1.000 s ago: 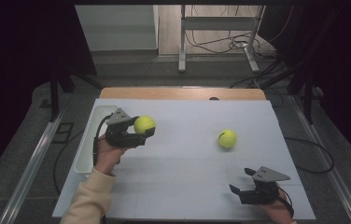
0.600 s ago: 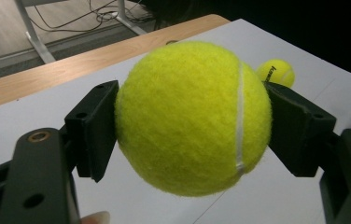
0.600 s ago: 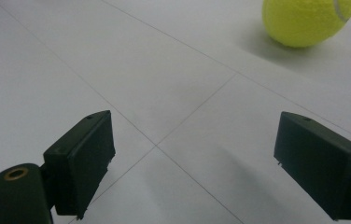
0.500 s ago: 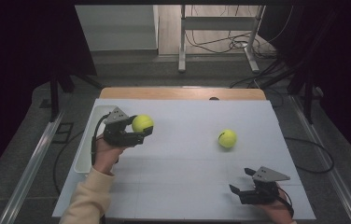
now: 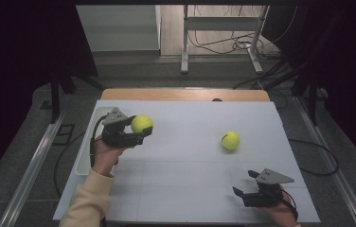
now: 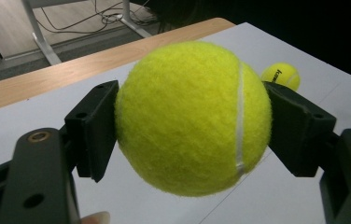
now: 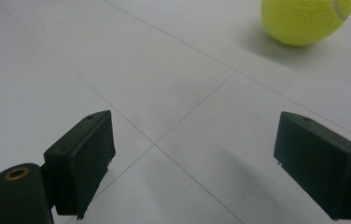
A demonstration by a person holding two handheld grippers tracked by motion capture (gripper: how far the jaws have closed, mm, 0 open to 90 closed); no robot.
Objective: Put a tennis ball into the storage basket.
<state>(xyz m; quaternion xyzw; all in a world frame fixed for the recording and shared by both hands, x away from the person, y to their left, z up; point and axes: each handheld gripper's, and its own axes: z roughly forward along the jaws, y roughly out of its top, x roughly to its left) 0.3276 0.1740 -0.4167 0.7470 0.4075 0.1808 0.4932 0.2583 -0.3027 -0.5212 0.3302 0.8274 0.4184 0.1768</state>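
Left gripper (image 5: 140, 134) with its fingers (image 6: 92, 128) clamped on a tennis ball (image 5: 142, 124), held above the left part of the white counter (image 5: 190, 189), next to a pale bin (image 5: 87, 146) at the counter's left edge. In the left gripper view the two black pads press the ball (image 6: 193, 116) on opposite sides, roughly across its widest part, which probably keeps a round, springy thing from squirting out; the felt bulges slightly past the pads, and no counter touches it from below, so the ball appears to be carried rather than resting. Its nearness to the bin suggests a drop there, though this is a judgement only.

Right gripper (image 5: 249, 189) low over the near right corner of the counter, fingers (image 7: 82, 158) spread wide apart with nothing between them, seemingly waiting. A second ball (image 5: 230, 140) lies on the counter ahead of it, well apart from the first; in the right gripper view it (image 7: 304, 18) sits at the upper right, beyond the open span, casting a soft shadow.

The held ball is bright yellow-green, with fuzzy nap and one curved white seam running down its right side. The second ball matches it in colour and bears dark lettering, too small to read.
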